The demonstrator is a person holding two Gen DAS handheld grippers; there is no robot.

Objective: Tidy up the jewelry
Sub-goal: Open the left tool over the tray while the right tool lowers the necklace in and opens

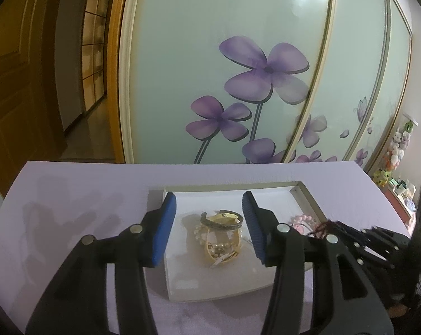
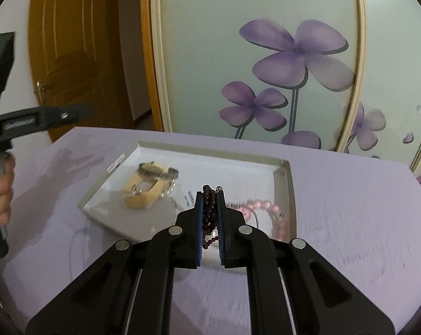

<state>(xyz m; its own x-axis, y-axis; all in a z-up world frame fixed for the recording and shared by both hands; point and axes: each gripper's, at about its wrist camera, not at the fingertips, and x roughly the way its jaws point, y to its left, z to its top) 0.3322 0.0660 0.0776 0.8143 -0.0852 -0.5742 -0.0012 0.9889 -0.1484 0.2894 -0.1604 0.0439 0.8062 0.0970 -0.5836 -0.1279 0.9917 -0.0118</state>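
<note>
A wardrobe door (image 1: 224, 69) printed with purple flowers stood behind the lilac desk (image 1: 70, 195). Through the left wrist view, my left tool (image 1: 209, 226) hung released above the white tray (image 1: 302, 195), its blue pads apart over a yellow bangle (image 1: 220, 240) heaped with pearls. Through the right wrist view, my right tool (image 2: 210, 209) was clenched on a dark red bead bracelet (image 2: 209, 215) above the tray (image 2: 283, 173), a pink bead bracelet (image 2: 262, 205) lying beyond. I judged the dangling loop could snag it on the way down.
</note>
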